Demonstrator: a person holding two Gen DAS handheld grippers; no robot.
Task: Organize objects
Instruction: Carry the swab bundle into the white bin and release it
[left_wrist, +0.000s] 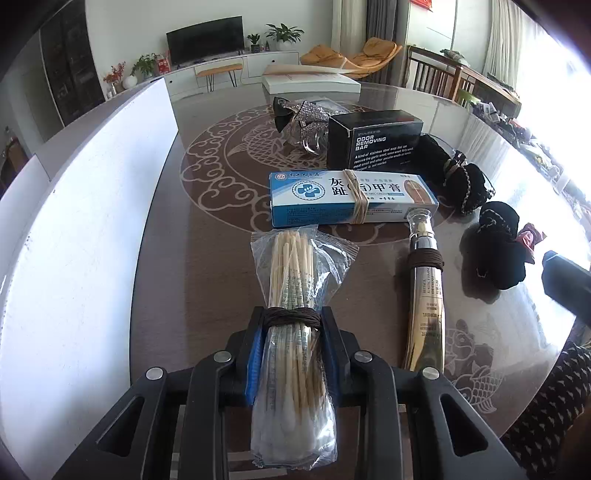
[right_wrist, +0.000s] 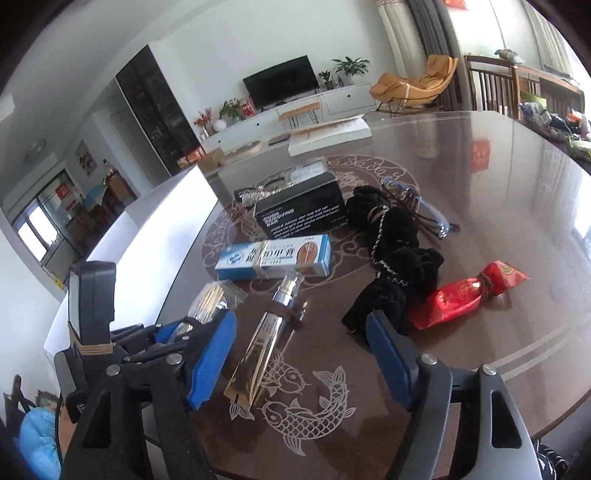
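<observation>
Hidden in part: the lower end of the cotton swab bag (left_wrist: 291, 332), covered by the left gripper (left_wrist: 293, 325) and running toward the camera. Hard to read also the small print on the gold tube (left_wrist: 424, 295), and washed out by window glare the right edge of the table (left_wrist: 207, 258).

Left gripper low and level over the table, pointing forward, both blue pads pressed against the bag at its brown string tie — closed on it. Bag clear plastic, wooden sticks fanned out ahead, white cotton tips near the camera.

Just past the bag, the blue and white box (left_wrist: 351, 195) with a rubber band around it; behind it the black box (left_wrist: 373, 138) marked "ODOR REMOVING BAR". Right of these, the gold tube lying lengthwise, its silver cap touching the blue box, then the black scrunchies (left_wrist: 498, 254).

Right gripper (right_wrist: 301, 354) raised over the near table edge, tilted — fingers wide apart, nothing between them. Beyond its right finger, a red packet (right_wrist: 469, 299) beside the scrunchies.
</observation>
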